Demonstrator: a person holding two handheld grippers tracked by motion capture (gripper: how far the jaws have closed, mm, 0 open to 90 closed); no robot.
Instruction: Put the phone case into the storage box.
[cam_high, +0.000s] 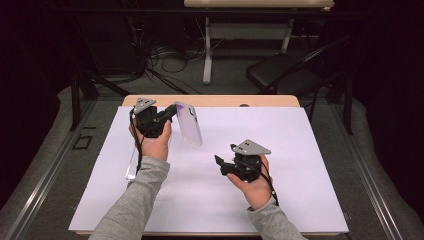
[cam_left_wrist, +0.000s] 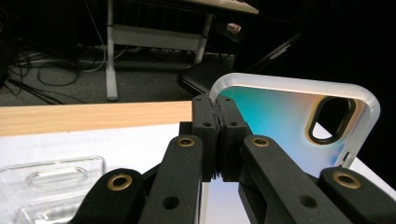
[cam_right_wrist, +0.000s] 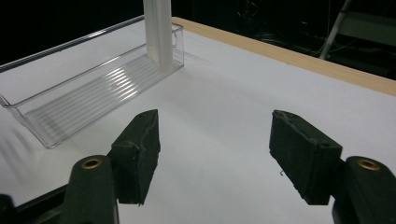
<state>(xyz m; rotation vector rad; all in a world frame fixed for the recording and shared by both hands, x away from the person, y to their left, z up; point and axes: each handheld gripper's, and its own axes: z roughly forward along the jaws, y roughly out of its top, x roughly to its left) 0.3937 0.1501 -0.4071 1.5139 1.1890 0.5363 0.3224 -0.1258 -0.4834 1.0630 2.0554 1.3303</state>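
Left gripper (cam_high: 167, 116) is clamped on the phone case (cam_high: 189, 123), lifted clear of the clear tray (cam_right_wrist: 93, 88), placing left, right gripper (cam_high: 223, 165) spread empty

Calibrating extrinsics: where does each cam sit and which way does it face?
High view: above the near edge, looking forward-down at the table; forearms, both grippers.
Left gripper view: on the left gripper, facing the far edge; jaws pinch the phone case.
Right gripper view: on the right gripper, low over the table, facing the clear tray; jaws apart.
Shared: case, tray.
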